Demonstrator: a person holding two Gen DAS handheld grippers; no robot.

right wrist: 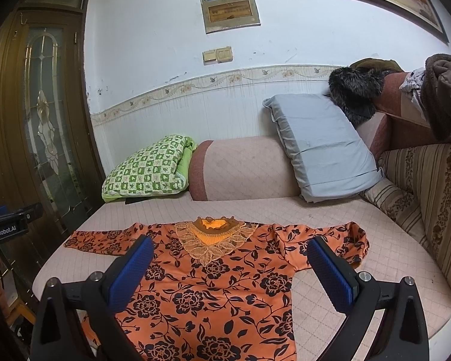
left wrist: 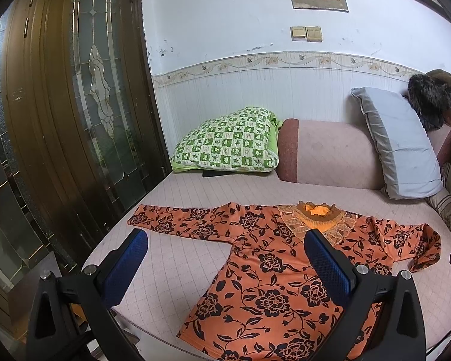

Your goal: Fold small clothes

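The left gripper is hovering with its blue pads spread wide and gripping nothing; the right gripper is likewise gaping wide and carrying nothing. Straight ahead of and below both tools, the orange floral top is lying flat on the pink quilted cushion, front side up.

Beyond the fingertips of both grippers, bare cushion is stretching from the collar to the pink bolster, leaving open room there. To the left of the left gripper, the cushion's edge is dropping away close to the wooden glass door. To the right of the right gripper, bare cushion is running out to the striped sofa back.

The top's long axis is running from the grippers outward, hem nearest the tools and lace collar pointing away toward the bolster. One sleeve is reaching out straight to the left; the other sleeve is lying to the right with its cuff bent back.

At the left rim of the right wrist view, the left gripper's body is showing the lettering "GenRobot.AI". Farther off, a green checked pillow and a grey pillow are leaning by the wall.
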